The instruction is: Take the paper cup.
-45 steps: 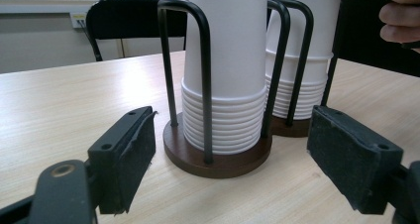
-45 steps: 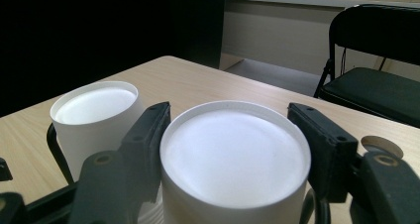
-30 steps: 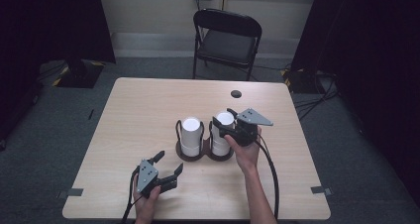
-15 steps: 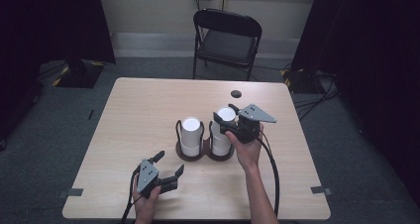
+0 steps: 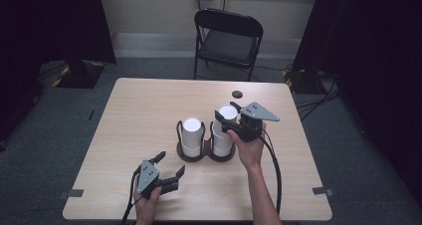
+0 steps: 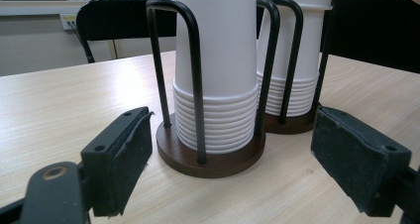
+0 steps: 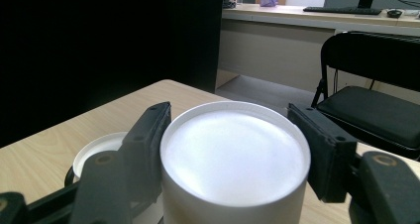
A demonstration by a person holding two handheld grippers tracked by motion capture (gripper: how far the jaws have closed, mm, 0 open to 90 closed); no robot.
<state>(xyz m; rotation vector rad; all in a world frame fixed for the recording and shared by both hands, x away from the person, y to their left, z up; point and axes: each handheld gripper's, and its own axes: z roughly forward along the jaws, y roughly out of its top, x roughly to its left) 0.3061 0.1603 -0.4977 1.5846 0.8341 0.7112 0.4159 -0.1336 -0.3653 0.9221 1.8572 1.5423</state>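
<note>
1. Right hand-held gripper (image 5: 228, 119) clamped on the top cup (image 5: 228, 112) of the right cup stack (image 5: 222, 138), a pad on either side of the upturned bottom, seen close in the right gripper view (image 7: 235, 154).
2. Top cup raised a little above the rest of that stack, inside the wire loops of the holder (image 5: 208, 155).
3. Left cup stack (image 5: 192, 135) just beside, in the holder's other ring, untouched; same stack low at the left of the right gripper view (image 7: 96, 152).
4. Holder near the middle of the worktop (image 5: 139, 110), on a dark brown double base.
5. Left hand-held gripper (image 5: 170, 166) spread wide, nothing between the pads, low over the worktop near its front edge, well apart from the holder and aimed toward it.
6. In the left gripper view, both stacks dead ahead: nearer stack (image 6: 218, 75) in black wire loops, farther stack (image 6: 292, 60) behind and to the right.
7. Small dark disc (image 5: 237, 93) on the worktop beyond the holder.
8. Black folding chair (image 5: 227, 38) behind the worktop's far edge.
</note>
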